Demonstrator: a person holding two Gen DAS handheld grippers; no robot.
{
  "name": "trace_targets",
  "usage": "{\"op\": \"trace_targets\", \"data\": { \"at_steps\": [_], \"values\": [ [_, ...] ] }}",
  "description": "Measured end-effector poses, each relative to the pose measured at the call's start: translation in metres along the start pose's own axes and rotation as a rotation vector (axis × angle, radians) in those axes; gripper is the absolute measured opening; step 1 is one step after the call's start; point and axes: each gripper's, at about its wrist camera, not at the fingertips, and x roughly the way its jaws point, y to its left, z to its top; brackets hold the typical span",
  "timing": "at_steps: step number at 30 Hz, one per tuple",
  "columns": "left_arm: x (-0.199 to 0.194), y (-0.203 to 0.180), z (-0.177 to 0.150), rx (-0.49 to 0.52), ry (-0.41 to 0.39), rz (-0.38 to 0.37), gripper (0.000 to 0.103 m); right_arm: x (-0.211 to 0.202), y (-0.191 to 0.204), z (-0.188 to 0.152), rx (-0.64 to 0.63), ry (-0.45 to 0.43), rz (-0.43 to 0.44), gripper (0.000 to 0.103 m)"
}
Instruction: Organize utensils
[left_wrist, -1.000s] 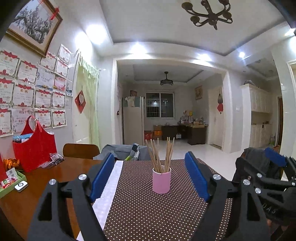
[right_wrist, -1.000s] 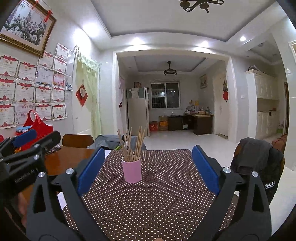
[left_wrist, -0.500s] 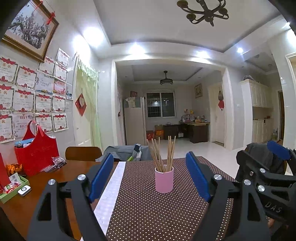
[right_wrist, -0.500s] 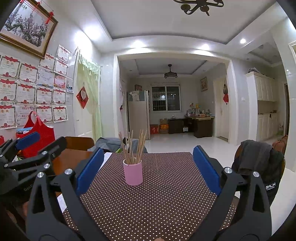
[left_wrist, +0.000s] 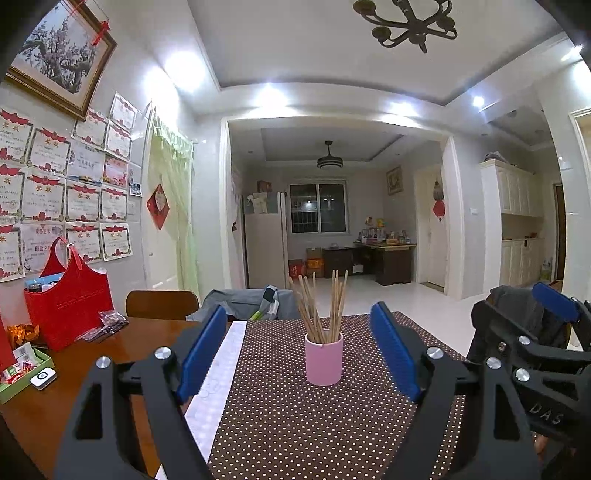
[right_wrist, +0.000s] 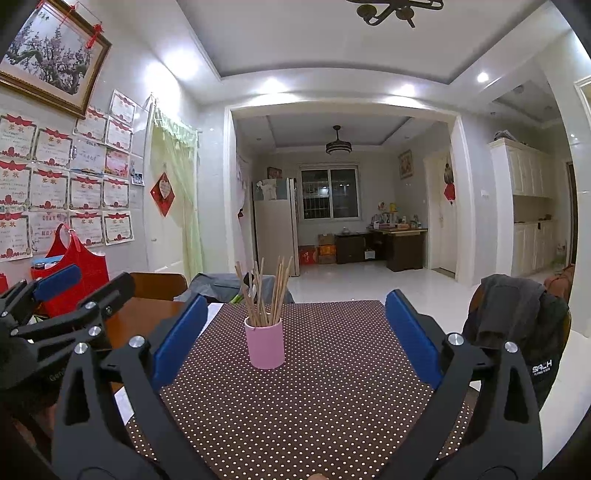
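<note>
A pink cup (left_wrist: 324, 361) (right_wrist: 265, 343) stands upright on a brown polka-dot cloth (left_wrist: 295, 424) (right_wrist: 314, 387), with several wooden chopsticks (left_wrist: 321, 306) (right_wrist: 264, 291) fanned out of its top. My left gripper (left_wrist: 299, 350) hangs open above the cloth, short of the cup, with nothing between its blue-padded fingers. My right gripper (right_wrist: 291, 339) is also open and holds nothing; the cup lies ahead, nearer its left finger. Each gripper shows at the edge of the other's view.
The wooden table (left_wrist: 55, 391) continues left of the cloth with a red bag (left_wrist: 70, 310), a green tray (left_wrist: 18, 373) of small items and packets. A white paper strip (left_wrist: 218, 376) lies along the cloth's left edge. Chairs stand at the far end (left_wrist: 162, 304) and, draped with a dark jacket, at the right (right_wrist: 517, 325).
Both views have shifted slightly: the cup sits lower in both frames, as if both grippers rose or tilted up. Both grippers stay open.
</note>
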Motion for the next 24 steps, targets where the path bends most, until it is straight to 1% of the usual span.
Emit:
{"op": "trace_targets", "data": {
  "at_steps": [17, 20, 24],
  "values": [
    [0.0018, -0.0017, 0.0008, 0.011, -0.006, -0.001, 0.079, -0.0018, -0.0034, -0.0012, 0.018, 0.013, 0.002, 0.095],
    [0.0020, -0.0030, -0.0019, 0.014, -0.015, 0.001, 0.079, -0.0031, -0.0043, -0.0025, 0.024, 0.014, 0.006, 0.095],
    [0.0040, -0.0027, -0.0054, 0.010, -0.008, -0.005, 0.079, -0.0018, -0.0035, -0.0029, 0.023, 0.017, 0.005, 0.095]
  ]
}}
